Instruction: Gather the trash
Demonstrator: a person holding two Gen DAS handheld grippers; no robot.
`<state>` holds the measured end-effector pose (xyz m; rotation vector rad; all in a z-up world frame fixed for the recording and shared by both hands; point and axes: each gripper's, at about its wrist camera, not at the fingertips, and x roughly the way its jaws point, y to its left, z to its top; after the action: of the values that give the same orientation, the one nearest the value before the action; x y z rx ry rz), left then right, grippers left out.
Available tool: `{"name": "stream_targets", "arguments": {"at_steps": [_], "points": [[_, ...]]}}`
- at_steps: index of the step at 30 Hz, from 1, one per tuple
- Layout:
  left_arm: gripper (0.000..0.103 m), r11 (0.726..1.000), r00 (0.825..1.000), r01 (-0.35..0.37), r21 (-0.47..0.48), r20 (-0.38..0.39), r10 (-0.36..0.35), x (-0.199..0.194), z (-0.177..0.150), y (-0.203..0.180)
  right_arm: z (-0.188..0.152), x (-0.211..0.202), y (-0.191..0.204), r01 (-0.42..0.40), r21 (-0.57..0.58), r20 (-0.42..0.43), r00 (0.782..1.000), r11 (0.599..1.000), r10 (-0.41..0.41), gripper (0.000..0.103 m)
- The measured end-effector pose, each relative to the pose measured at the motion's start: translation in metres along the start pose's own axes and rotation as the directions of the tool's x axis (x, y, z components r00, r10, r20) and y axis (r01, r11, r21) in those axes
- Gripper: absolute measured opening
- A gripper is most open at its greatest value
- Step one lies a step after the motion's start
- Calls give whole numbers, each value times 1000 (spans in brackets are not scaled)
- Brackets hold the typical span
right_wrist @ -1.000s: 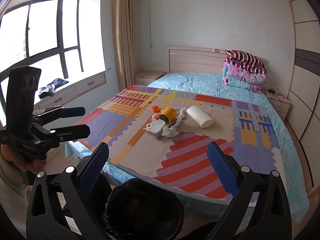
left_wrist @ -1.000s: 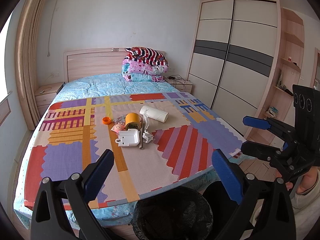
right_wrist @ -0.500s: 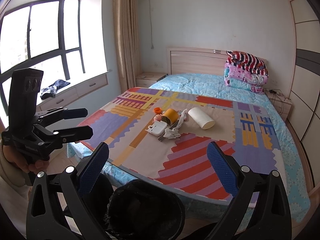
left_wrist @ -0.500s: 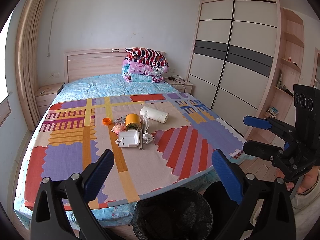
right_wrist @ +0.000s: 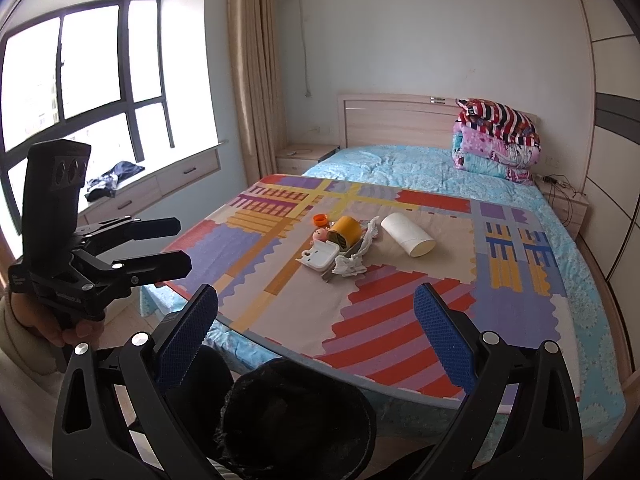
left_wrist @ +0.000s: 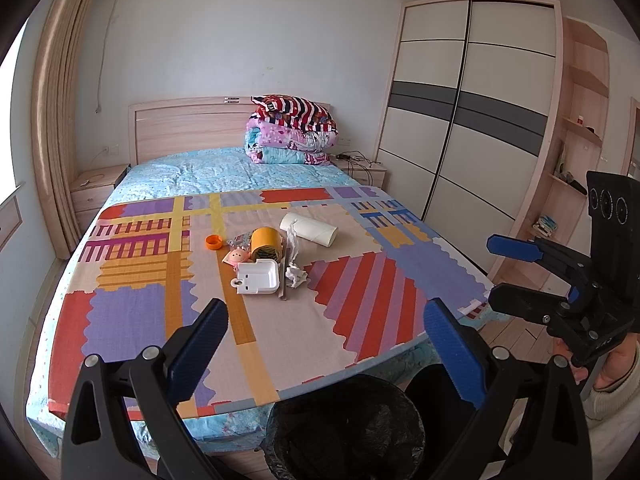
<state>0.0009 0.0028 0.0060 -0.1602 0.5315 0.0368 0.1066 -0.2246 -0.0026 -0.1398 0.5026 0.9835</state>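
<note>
Jaws: both sets stand wide apart with nothing between them; my left gripper and right gripper hang short of the bed's foot, above the bin.

Trash: a small heap near the middle of the patchwork mat, well apart from both grippers. I make out a crumpled tissue, a white plastic tray, a roll of yellow tape on its side, an orange cap, a small pink toy and a white paper roll just behind the rest. A thin grey strip lies beside the tray; I cannot tell what it is.

Bin: a black-lined trash bin on the floor at the foot of the bed, directly under my view, its mouth unobstructed.

Change: almost none over the last second. Both wrist views have crept only slightly, the heap lies as it did, and neither pair of jaws has narrowed or widened. I read this as the pause before a first reach, not a step in progress.

Meaning for the task: nothing looks collected yet; every piece is on the mat.

Next move, as I judge it: send one gripper forward over the mat's near edge to the closest piece, likely the tray or tissue.

Surroundings: folded quilts at the headboard, wardrobe on the right, window on the left.
</note>
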Motion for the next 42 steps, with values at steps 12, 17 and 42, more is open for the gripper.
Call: {"name": "stream_targets", "arguments": {"at_steps": [12, 17, 42], "points": [[95, 1000, 1000, -1, -1, -2, 1, 1, 0, 0, -1, 0, 0, 0, 1, 1, 1000, 1000, 0, 99], [95, 1000, 1000, -2, -5, -15, 2, 10, -2, 1, 0, 5, -4, 3, 2, -5, 1000, 1000, -3, 99], [95, 994, 982, -61, -87, -181, 45, 144, 12, 72, 46, 138, -77, 107, -95, -128, 985, 990, -119, 99]]}}
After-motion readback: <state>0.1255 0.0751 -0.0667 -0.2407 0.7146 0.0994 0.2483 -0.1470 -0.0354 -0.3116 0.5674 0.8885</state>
